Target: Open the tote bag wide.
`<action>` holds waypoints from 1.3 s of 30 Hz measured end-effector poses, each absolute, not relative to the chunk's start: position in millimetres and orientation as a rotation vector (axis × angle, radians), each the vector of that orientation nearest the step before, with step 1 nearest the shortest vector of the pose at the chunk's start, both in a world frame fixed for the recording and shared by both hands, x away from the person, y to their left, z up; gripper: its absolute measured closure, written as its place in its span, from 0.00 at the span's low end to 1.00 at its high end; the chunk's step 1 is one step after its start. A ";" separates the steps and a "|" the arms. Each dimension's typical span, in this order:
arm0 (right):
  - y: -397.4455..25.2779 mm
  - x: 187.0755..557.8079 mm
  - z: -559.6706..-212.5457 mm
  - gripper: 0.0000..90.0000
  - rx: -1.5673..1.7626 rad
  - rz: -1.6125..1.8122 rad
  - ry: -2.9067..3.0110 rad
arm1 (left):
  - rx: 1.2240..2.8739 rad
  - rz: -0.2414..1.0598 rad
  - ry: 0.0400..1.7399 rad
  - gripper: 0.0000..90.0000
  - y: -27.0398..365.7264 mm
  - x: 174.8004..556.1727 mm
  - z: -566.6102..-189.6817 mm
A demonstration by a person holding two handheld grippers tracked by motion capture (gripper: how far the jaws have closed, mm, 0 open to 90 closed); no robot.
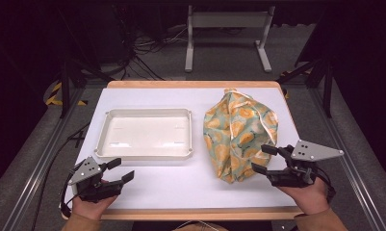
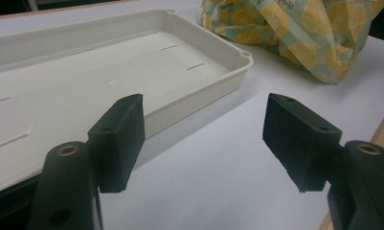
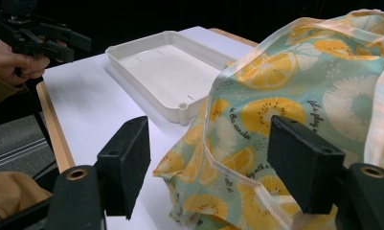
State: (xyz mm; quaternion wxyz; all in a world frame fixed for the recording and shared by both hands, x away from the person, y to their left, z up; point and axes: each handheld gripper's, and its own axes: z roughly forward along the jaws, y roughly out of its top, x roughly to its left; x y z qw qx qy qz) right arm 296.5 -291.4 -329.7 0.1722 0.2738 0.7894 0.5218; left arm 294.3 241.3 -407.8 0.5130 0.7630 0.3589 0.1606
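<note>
Nearest the person, 2 hand-held grippers are being held over the front edge of the tabletop [image 1: 181,185]. The left hand-held gripper [image 1: 119,169] is being kept w/ jaws apart and nothing between them, just in front of the tray's near left corner, approx. level w/ the white sheet. The right hand-held gripper [image 1: 263,159] is being pointed at the fabric bag [image 1: 239,134], jaws also apart; in the right gripper view the bag [image 3: 295,96] is being framed between the pads, but no clamping is being done yet, and whether a pad is touching cloth can't be told.

Progress, as judged: the work is being started only. The bag, printed w/ lemon slices on pale green, is lying bunched on the right half of the tabletop, beside the tray [image 1: 149,153] and apart from it. The tray, cream plastic and shallow, is being left w/ nothing in it. A grasp on the bag and any move toward the tray are probably being left to do.

Farther off, the white sheet is being carried by a wood-edged top. Beyond it, a grey floor, loose black cables [image 1: 142,53] and a white 2-legged frame [image 1: 227,29] are being shown in a dark room.
</note>
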 end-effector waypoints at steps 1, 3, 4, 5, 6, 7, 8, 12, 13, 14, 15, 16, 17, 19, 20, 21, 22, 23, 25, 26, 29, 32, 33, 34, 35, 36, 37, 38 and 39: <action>-291.4 296.5 -329.7 0.35 0.777 1.481 2.240 | 1.835 0.386 0.863 0.35 241.3 294.3 -407.8; -288.9 298.2 -328.6 0.35 0.778 1.473 2.244 | 1.835 0.380 0.861 0.35 240.5 294.9 -408.1; -287.6 299.0 -328.1 0.35 0.779 1.474 2.247 | 1.836 0.382 0.861 0.35 240.4 295.1 -408.1; -286.4 300.0 -327.8 0.35 0.778 1.471 2.249 | 1.836 0.381 0.861 0.35 240.3 295.3 -408.1; -285.3 300.9 -327.5 0.34 0.780 1.469 2.251 | 1.835 0.377 0.864 0.35 239.9 295.2 -408.2; -284.1 302.0 -327.3 0.34 0.783 1.468 2.253 | 1.838 0.382 0.859 0.35 239.9 295.6 -408.2; -282.2 304.2 -327.4 0.34 0.791 1.458 2.257 | 1.838 0.382 0.859 0.35 239.8 295.6 -408.2; -275.1 311.5 -331.0 0.33 0.803 1.440 2.284 | 1.839 0.377 0.862 0.35 239.2 295.3 -408.4; -275.1 311.5 -331.0 0.33 0.803 1.440 2.284 | 1.839 0.377 0.862 0.35 239.2 295.3 -408.4; -273.0 313.4 -332.5 0.33 0.799 1.437 2.291 | 1.840 0.377 0.862 0.35 239.1 295.3 -408.5; -271.1 314.6 -333.6 0.34 0.801 1.436 2.295 | 1.840 0.378 0.862 0.35 239.0 295.3 -408.5; -269.4 315.8 -334.7 0.34 0.802 1.430 2.300 | 1.841 0.380 0.863 0.35 239.0 295.4 -408.7; -266.7 317.8 -336.5 0.35 0.800 1.431 2.306 | 1.842 0.381 0.862 0.35 239.1 295.6 -408.7; -263.8 319.7 -338.2 0.35 0.798 1.430 2.311 | 1.843 0.380 0.863 0.35 239.1 295.6 -408.8; -262.4 320.5 -338.9 0.36 0.799 1.432 2.315 | 1.843 0.380 0.863 0.35 239.1 295.6 -408.8; -261.0 321.2 -339.6 0.37 0.800 1.432 2.317 | 1.844 0.380 0.862 0.35 239.0 295.6 -408.8; -259.6 321.9 -340.3 0.37 0.798 1.429 2.320 | 1.844 0.380 0.862 0.35 239.0 295.6 -408.8; -257.9 322.8 -341.4 0.39 0.795 1.428 2.325 | 1.845 0.377 0.862 0.35 238.8 295.4 -408.9; -255.8 324.3 -343.2 0.43 0.789 1.420 2.334 | 1.845 0.379 0.863 0.35 238.6 295.6 -409.1; -254.7 325.4 -344.4 0.44 0.790 1.414 2.343 | 1.847 0.379 0.861 0.35 238.7 295.7 -409.1; -252.1 328.2 -347.9 0.49 0.799 1.407 2.371 | 1.845 0.380 0.859 0.34 238.6 295.9 -409.3; -250.3 329.7 -350.6 0.51 0.801 1.391 2.381 | 1.848 0.379 0.860 0.34 238.6 296.0 -409.3; -249.7 330.5 -351.6 0.53 0.807 1.377 2.386 | 1.847 0.379 0.861 0.34 238.6 295.9 -409.3; -248.9 331.6 -352.7 0.54 0.813 1.361 2.388 | 1.845 0.379 0.861 0.34 238.5 296.0 -409.4; -248.6 332.2 -353.1 0.54 0.818 1.357 2.390 | 1.847 0.379 0.860 0.34 238.5 296.0 -409.3; -248.3 333.0 -353.8 0.55 0.821 1.358 2.392 | 1.848 0.377 0.861 0.34 238.4 295.9 -409.3; -247.8 333.4 -354.3 0.57 0.821 1.352 2.394 | 1.849 0.381 0.859 0.34 238.4 296.1 -409.3; -247.2 333.8 -354.9 0.59 0.821 1.343 2.400 | 1.850 0.382 0.859 0.34 238.4 296.1 -409.3; -246.4 334.4 -355.8 0.61 0.824 1.336 2.407 | 1.851 0.380 0.858 0.34 238.4 296.0 -409.3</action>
